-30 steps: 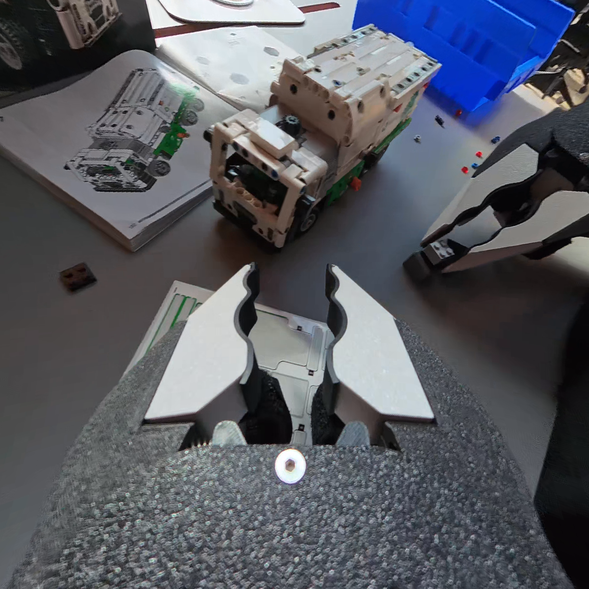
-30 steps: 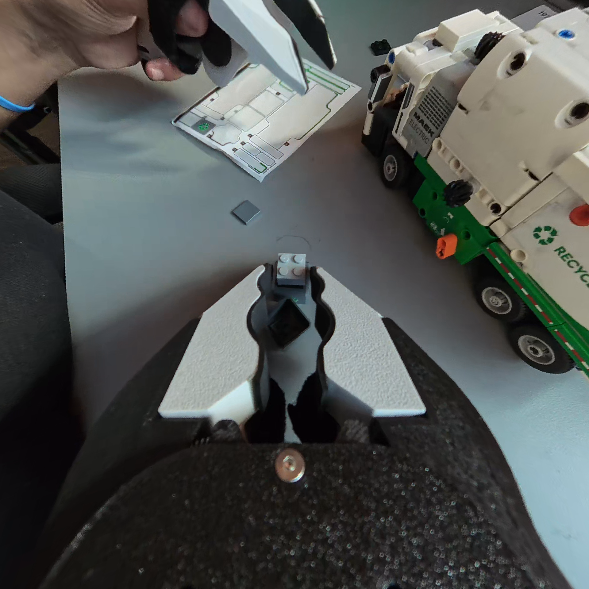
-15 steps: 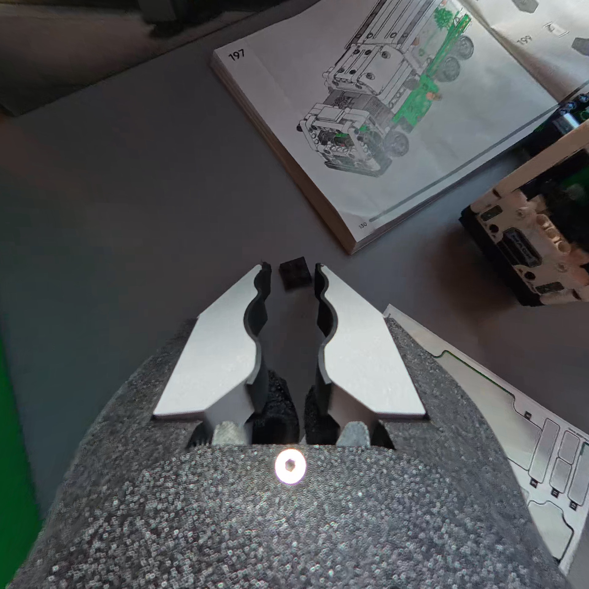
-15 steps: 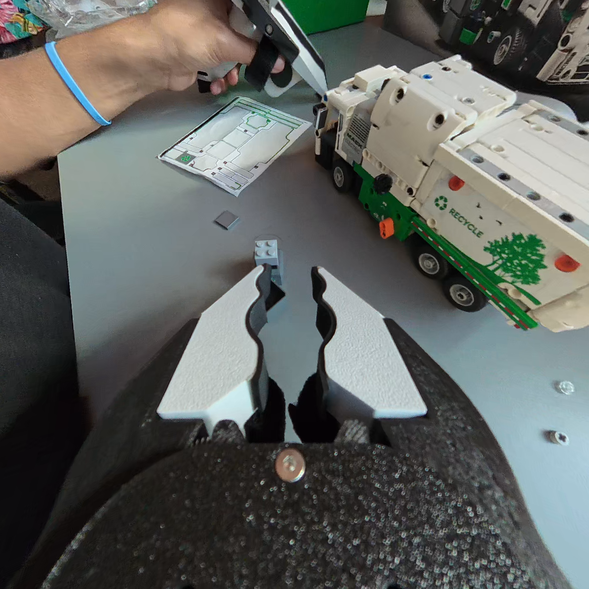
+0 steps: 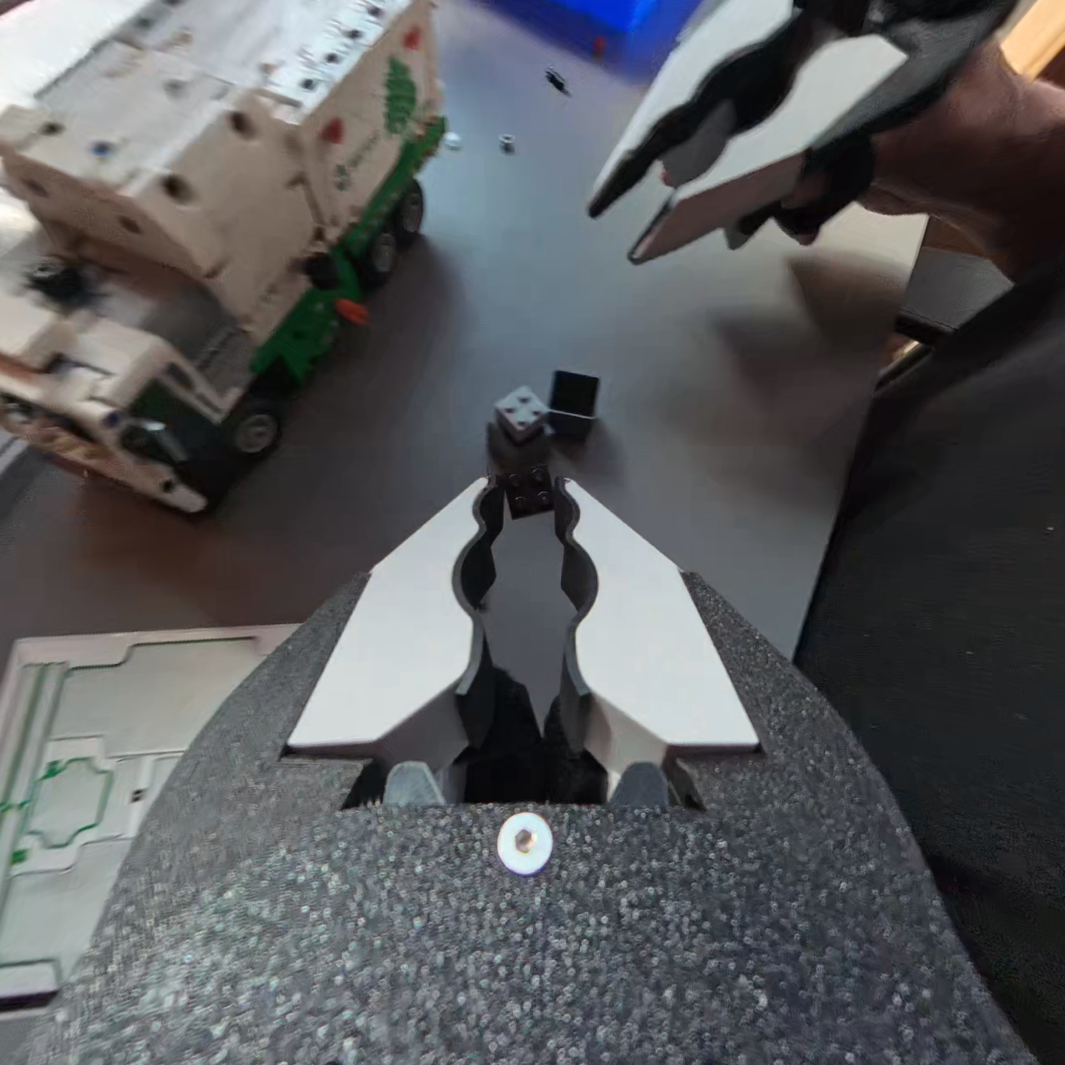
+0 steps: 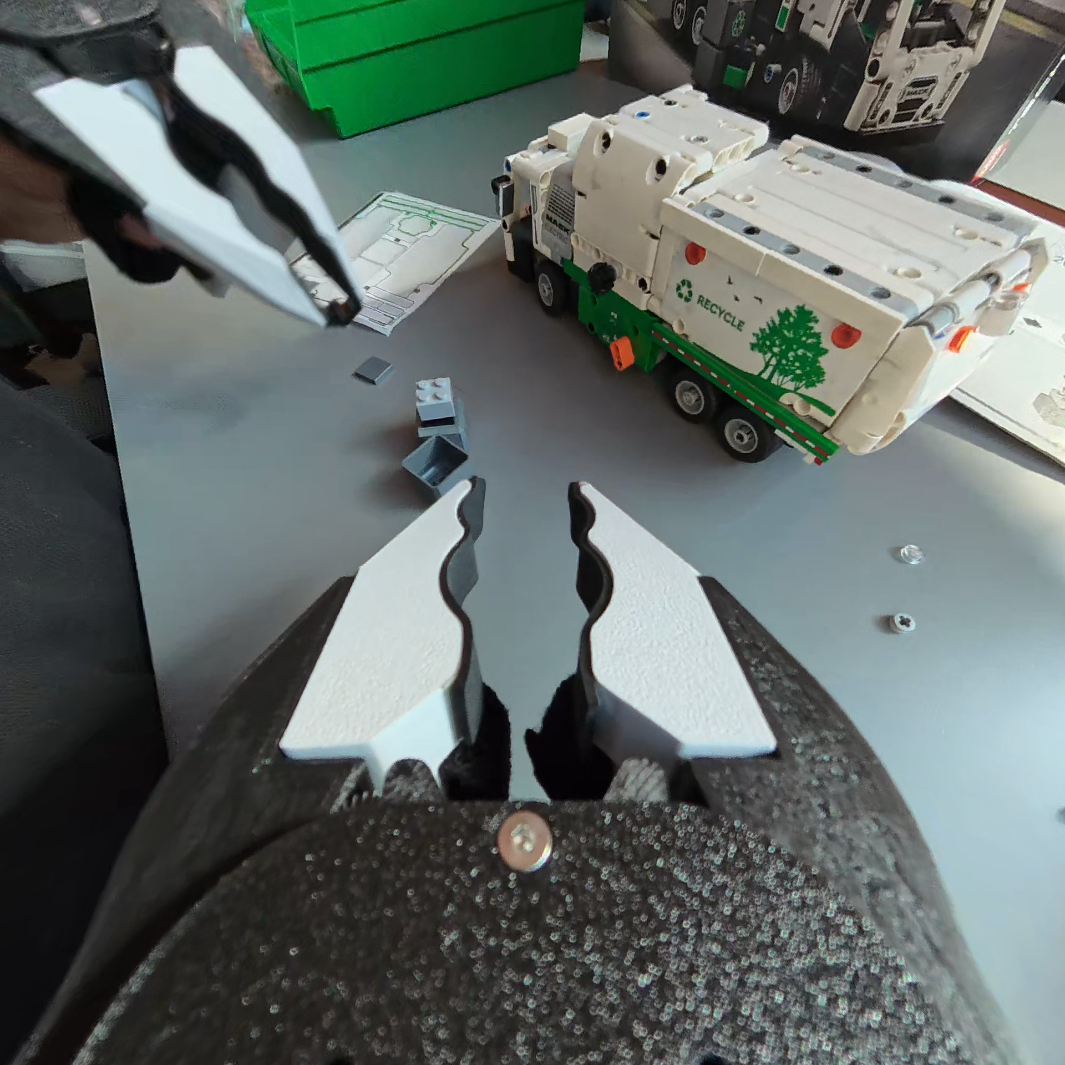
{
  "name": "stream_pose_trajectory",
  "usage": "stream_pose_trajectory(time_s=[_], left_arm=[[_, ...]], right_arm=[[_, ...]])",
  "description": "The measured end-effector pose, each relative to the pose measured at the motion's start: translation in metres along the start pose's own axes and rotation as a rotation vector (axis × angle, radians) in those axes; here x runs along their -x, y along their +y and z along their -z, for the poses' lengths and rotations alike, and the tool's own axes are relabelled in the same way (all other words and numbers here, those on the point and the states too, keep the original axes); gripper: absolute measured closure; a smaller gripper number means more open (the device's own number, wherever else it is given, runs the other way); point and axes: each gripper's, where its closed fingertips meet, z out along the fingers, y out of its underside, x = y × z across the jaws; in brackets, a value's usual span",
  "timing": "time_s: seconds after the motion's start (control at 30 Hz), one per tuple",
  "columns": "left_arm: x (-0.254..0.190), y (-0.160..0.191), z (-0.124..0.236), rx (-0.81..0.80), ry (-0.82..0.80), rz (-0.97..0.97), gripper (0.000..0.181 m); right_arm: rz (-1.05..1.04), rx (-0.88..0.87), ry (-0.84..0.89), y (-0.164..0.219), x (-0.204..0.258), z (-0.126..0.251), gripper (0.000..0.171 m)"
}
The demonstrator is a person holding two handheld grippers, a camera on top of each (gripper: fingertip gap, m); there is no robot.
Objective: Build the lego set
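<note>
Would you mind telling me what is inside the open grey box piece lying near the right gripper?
The open grey box piece lies on its side; the part of its hollow that shows looks empty. Its far interior is shadowed, and the right gripper finger covers one corner.

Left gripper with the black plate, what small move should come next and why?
Probably ease the left gripper forward, over the grey brick. It is shut on the black plate, the brick stands studs-up just ahead, and the right gripper is open and empty.

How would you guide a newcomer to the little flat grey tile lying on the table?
Start at the white-and-green truck and go left from its cab, towards the sticker sheet. Between that sheet and the studded grey brick lies the grey tile. It is thin, square and smooth-topped, without studs.
</note>
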Motion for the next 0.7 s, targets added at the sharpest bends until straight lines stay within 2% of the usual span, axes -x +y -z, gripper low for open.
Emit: stream_pose_trajectory(time_s=[0.07,0.2,0.47,0.57,0.7], left_arm=[[-0.036,0.009,-0.014,0.032,0.033,-0.028,0.165],[-0.061,0.018,-0.033,0.041,0.012,-0.005,0.165],[-0.058,0.039,-0.048,0.099,-0.068,-0.055,0.165],[-0.061,0.039,-0.051,0.085,-0.063,-0.048,0.165],[-0.062,0.035,-0.047,0.050,-0.058,-0.028,0.153]], right_arm=[[-0.011,0.007,-0.011,0.004,0.001,-0.001,0.138],[0.000,0.037,-0.057,0.007,0.014,-0.015,0.129],[-0.001,0.077,-0.121,0.005,0.041,-0.050,0.123],[0.023,0.124,-0.086,0.006,0.043,-0.059,0.123],[0.042,0.212,-0.030,0.010,0.042,-0.071,0.125]])
